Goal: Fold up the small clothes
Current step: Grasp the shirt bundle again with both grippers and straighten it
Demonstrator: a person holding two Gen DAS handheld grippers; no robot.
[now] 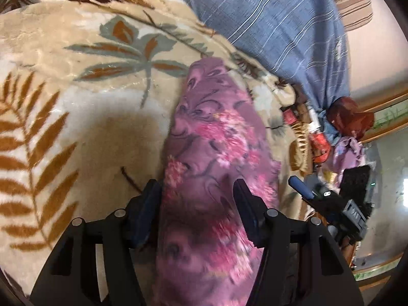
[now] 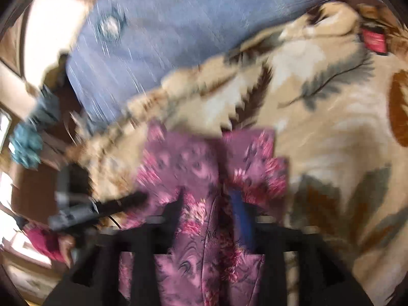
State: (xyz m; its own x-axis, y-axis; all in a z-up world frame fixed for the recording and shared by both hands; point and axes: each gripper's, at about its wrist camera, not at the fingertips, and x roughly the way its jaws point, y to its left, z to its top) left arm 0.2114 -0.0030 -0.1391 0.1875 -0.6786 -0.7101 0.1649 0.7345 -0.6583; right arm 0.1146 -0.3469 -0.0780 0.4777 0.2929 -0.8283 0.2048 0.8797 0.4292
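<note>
From the left wrist camera we see our left gripper (image 1: 197, 191) low over a bed. Its jaws stand apart, and a purple cloth with pink flowers (image 1: 211, 137) lies between them. The cloth touches the inner side of the fingers (image 1: 150, 199), but we cannot tell if the pads press on it. The cloth lies in a long strip on a fluffy tan blanket with brown and grey leaves (image 1: 76, 89). Past the blanket lies a blue striped sheet (image 1: 267, 20). At the right edge we see our other gripper (image 1: 331, 199), with a heap of small things near it, too blurry to name.

From the right wrist camera all is blurry. Our right gripper (image 2: 209, 204) sits over the same purple cloth (image 2: 178, 158), which lies on the blanket (image 2: 331, 117). Its jaws stand apart with cloth between them, and we cannot tell if they squeeze it. The blue sheet (image 2: 165, 25) is at the top. At the left we see the left gripper (image 2: 102, 207) and a hand (image 2: 65, 247).
</note>
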